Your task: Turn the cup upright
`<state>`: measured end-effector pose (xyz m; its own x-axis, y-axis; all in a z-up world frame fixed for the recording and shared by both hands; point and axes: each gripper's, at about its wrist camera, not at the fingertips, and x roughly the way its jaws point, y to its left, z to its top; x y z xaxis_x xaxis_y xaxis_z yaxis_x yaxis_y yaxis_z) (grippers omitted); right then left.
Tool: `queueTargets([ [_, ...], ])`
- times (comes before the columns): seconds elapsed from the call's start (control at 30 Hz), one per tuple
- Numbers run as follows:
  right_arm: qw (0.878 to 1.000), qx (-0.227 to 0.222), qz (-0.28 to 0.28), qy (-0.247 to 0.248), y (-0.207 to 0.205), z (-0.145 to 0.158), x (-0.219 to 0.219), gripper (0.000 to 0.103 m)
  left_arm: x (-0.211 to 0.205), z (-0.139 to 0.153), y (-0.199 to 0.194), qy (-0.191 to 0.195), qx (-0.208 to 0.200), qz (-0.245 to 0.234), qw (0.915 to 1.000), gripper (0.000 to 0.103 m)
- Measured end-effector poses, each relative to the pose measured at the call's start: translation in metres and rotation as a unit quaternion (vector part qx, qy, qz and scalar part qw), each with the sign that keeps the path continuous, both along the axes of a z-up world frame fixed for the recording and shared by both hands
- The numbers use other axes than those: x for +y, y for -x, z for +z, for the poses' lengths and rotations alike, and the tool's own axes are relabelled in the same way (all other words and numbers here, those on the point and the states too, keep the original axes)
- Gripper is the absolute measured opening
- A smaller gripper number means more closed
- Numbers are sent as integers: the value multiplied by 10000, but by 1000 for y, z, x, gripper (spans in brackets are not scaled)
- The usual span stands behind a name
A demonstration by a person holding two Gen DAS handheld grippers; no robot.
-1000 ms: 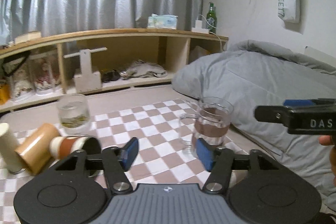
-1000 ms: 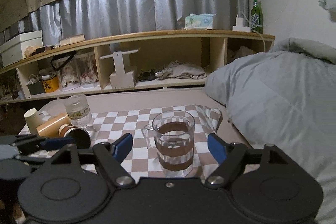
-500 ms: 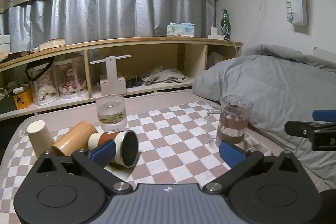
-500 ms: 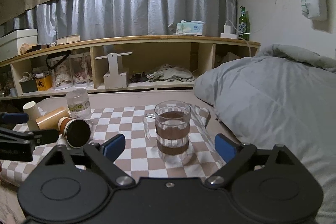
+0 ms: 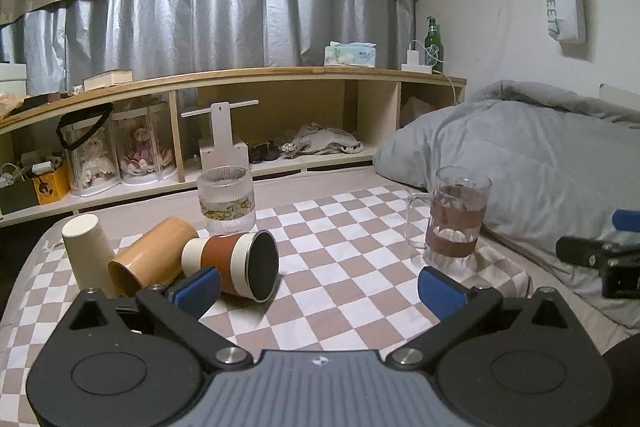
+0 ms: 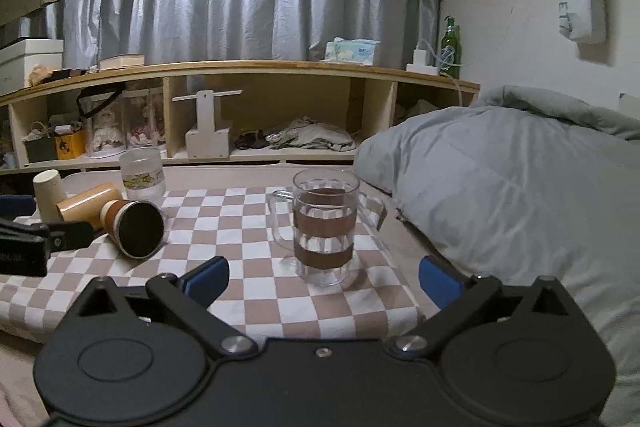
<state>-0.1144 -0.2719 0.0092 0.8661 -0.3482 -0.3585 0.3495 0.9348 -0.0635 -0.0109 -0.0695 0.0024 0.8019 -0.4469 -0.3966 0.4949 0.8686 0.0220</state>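
A clear glass mug [image 5: 456, 219] with a brown band stands upright on the checkered cloth [image 5: 340, 267], also seen in the right wrist view [image 6: 324, 227]. A brown-and-white cup [image 5: 236, 265] lies on its side, dark mouth facing me, also in the right wrist view [image 6: 134, 227]. A tan cup [image 5: 154, 257] lies on its side beside it. My left gripper [image 5: 320, 287] is open and empty, just before the lying cup. My right gripper [image 6: 324, 281] is open and empty, near the mug.
A cream cup [image 5: 86, 251] stands rim-down at the left. A ribbed glass [image 5: 226, 199] stands behind the lying cups. A grey duvet [image 5: 520, 155] lies at the right. A wooden shelf [image 5: 240, 83] runs along the back.
Both grippers have pulled back and up from the mug and opened wider. The mug stands free on the cloth.
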Motion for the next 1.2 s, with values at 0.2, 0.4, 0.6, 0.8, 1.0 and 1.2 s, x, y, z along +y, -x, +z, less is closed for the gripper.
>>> queueTargets([
  [0.2,10000,-35,-10,40,1,-3,2,102,3,-3,-1,32,36,79,10000,103],
  [0.4,10000,-23,-51,76,1,-6,3,102,2,-6,-1,-14,37,95,9999,103],
  [0.6,10000,-24,-38,63,2,-6,3,102,2,-6,0,-24,15,121,9999,103],
  [0.8,9999,-14,-30,98,2,-6,4,102,2,-6,1,-25,15,127,9999,103],
  [1.0,9999,-12,-19,106,2,-6,4,102,2,-7,1,-34,16,125,9999,103],
  [1.2,9999,-13,-29,102,2,-6,4,102,3,-7,1,-28,13,129,9999,103],
])
